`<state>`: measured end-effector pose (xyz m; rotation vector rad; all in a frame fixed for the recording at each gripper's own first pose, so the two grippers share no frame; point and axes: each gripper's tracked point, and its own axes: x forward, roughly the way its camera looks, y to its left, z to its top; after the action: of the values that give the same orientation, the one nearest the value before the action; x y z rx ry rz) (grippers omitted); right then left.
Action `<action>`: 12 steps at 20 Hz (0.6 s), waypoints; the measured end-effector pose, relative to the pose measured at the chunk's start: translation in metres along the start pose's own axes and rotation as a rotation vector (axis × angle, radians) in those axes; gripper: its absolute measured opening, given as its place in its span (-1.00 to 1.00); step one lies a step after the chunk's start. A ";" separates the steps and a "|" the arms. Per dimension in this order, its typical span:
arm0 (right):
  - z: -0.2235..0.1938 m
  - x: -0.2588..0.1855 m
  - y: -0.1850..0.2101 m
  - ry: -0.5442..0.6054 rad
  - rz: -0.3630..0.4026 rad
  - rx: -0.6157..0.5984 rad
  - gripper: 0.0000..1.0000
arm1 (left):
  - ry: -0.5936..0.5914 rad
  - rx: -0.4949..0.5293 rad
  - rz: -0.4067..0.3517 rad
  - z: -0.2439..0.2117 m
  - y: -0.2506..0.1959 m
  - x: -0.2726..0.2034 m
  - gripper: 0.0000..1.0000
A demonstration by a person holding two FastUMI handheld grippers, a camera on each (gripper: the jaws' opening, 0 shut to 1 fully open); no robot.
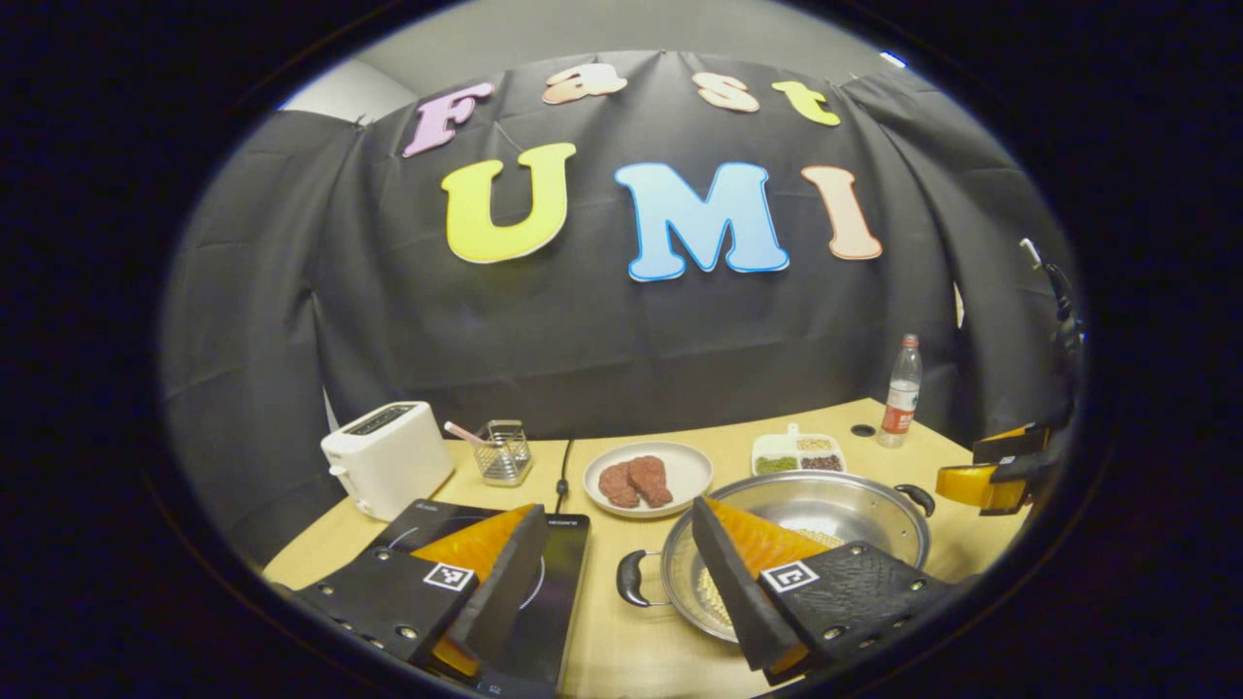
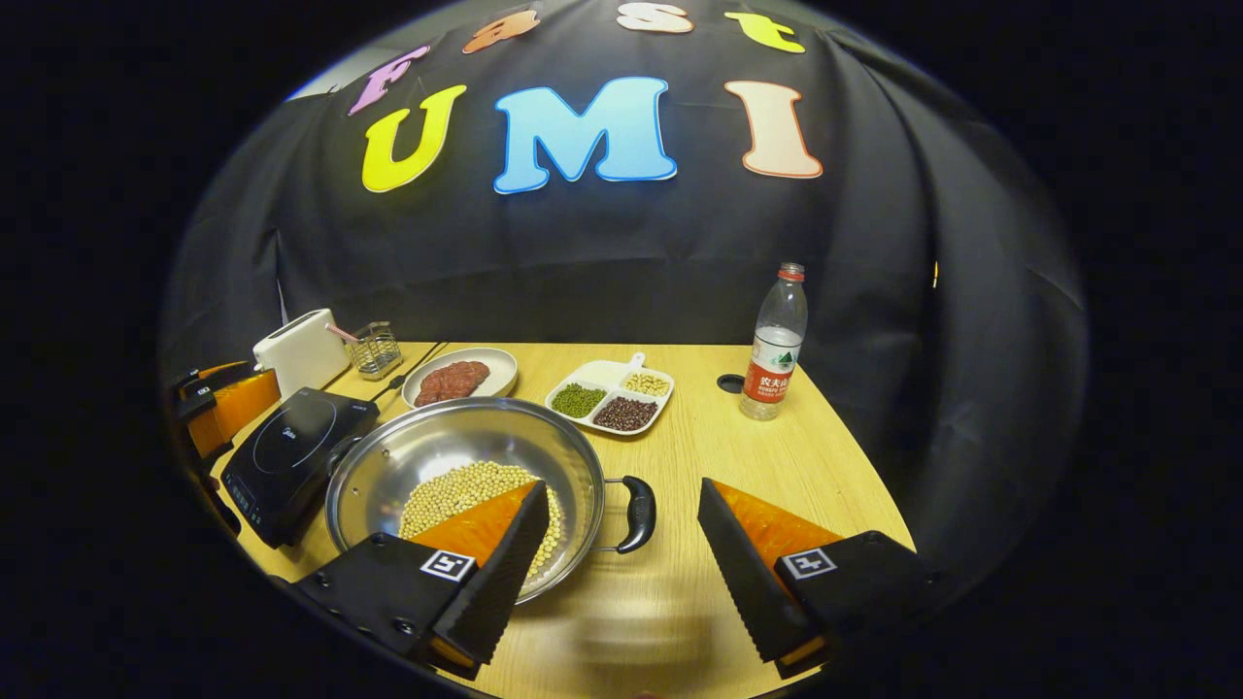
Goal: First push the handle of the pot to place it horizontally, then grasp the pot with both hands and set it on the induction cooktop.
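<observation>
Steel pot (image 1: pixel 806 544) sits on the wooden table (image 1: pixel 621 650) just right of the induction cooktop (image 1: pixel 505 582) in the left gripper view, where I hold my left gripper (image 1: pixel 621 582) spread wide around its near handle (image 1: pixel 633 579), probably ready for the lift. From the right gripper view, my right gripper (image 2: pixel 621 553) gapes too, the pot's other handle (image 2: pixel 636 513) between its fingers, untouched.

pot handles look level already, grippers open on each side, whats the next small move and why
Probably ease each gripper forward onto its handle and close. The pot sits on the table beside the induction cooktop, not on it. The right gripper brackets the right handle; the left gripper brackets the left handle. Both stand open, touching nothing.
</observation>
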<state>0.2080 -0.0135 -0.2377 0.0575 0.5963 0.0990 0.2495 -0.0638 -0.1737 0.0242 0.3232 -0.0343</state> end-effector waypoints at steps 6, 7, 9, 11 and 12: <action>-0.005 0.014 0.003 0.022 -0.022 0.000 0.97 | 0.103 -0.019 -0.056 -0.038 -0.005 0.030 0.79; -0.007 0.018 0.003 0.028 -0.026 -0.001 0.97 | 0.122 -0.022 -0.061 -0.046 -0.006 0.035 0.77; -0.010 0.024 0.003 0.040 -0.032 -0.001 0.97 | 0.158 -0.032 -0.070 -0.058 -0.008 0.044 0.84; -0.012 0.031 0.003 0.049 -0.035 0.002 0.97 | 0.197 -0.040 -0.076 -0.072 -0.010 0.051 0.79; -0.014 0.034 0.003 0.056 -0.037 0.002 0.98 | 0.220 -0.040 -0.078 -0.078 -0.011 0.055 0.83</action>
<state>0.2281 -0.0065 -0.2676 0.0456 0.6530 0.0642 0.2762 -0.0742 -0.2650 -0.0244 0.5443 -0.1025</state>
